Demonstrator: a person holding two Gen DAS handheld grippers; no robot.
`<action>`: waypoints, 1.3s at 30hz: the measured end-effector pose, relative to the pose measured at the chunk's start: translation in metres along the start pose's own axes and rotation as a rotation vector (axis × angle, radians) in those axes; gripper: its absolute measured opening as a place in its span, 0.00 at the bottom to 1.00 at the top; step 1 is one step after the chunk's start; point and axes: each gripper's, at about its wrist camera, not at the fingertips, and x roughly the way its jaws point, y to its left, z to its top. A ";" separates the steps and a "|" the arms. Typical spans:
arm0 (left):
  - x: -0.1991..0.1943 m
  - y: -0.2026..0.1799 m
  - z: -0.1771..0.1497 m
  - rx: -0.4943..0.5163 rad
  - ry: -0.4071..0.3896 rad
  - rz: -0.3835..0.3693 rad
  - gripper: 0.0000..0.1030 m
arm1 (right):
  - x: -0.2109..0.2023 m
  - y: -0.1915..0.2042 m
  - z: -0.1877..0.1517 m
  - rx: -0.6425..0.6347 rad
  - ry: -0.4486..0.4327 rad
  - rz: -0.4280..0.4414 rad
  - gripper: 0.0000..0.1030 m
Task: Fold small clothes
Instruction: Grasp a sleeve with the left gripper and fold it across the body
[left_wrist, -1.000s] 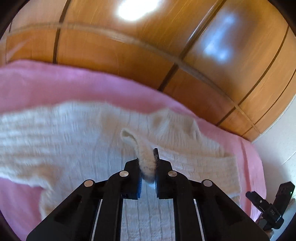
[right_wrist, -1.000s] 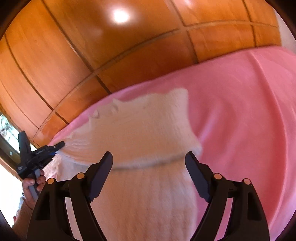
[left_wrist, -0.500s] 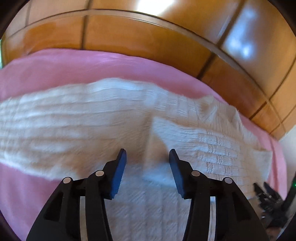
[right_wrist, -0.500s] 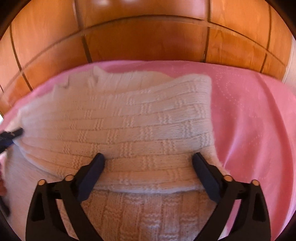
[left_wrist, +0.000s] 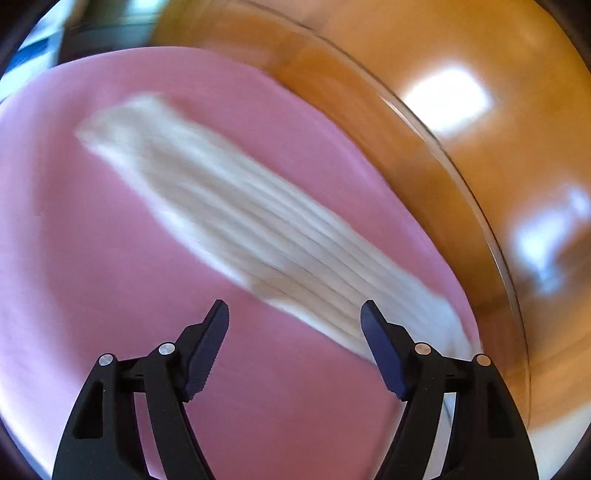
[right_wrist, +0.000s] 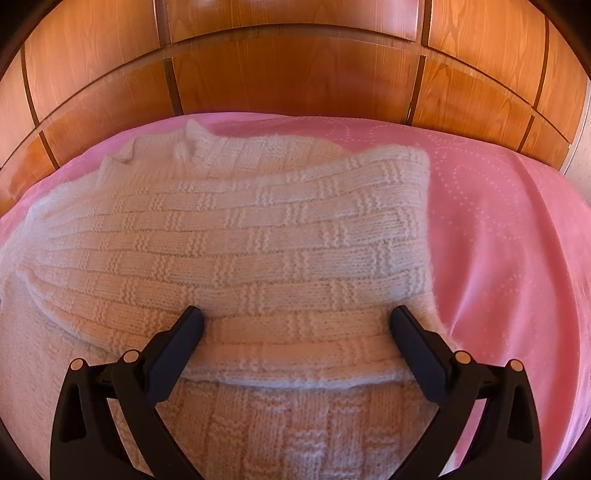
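A cream knitted sweater (right_wrist: 236, 243) lies on a pink bedspread (right_wrist: 509, 236), one sleeve folded across its body. My right gripper (right_wrist: 295, 321) stands wide open just above the folded sleeve's cuff edge, its fingers either side of the knit without pressing it. In the blurred left wrist view, a long cream sleeve (left_wrist: 236, 218) stretches diagonally over the pink bedspread (left_wrist: 92, 258). My left gripper (left_wrist: 293, 314) hovers at the sleeve's near end, jaws opening, with only the sleeve's edge beneath them and nothing held.
A wooden panelled headboard (right_wrist: 295, 74) runs along the far edge of the bed; in the left wrist view the headboard (left_wrist: 480, 147) curves along the right. Bare pink bedspread spreads to the right of the sweater.
My left gripper let go of the sleeve cuff it pinched, opened, and swung fast to the sweater's other sleeve. My right gripper opened wider and dropped closer to the folded sleeve.
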 end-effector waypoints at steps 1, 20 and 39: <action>-0.005 0.020 0.013 -0.052 -0.022 0.033 0.71 | 0.000 0.001 0.000 -0.003 -0.003 -0.006 0.98; 0.017 0.036 0.080 -0.060 -0.043 0.007 0.07 | 0.000 0.004 -0.002 -0.010 -0.008 -0.021 0.98; 0.046 -0.208 -0.146 0.544 0.233 -0.274 0.48 | 0.001 -0.001 -0.002 0.012 -0.020 0.008 0.98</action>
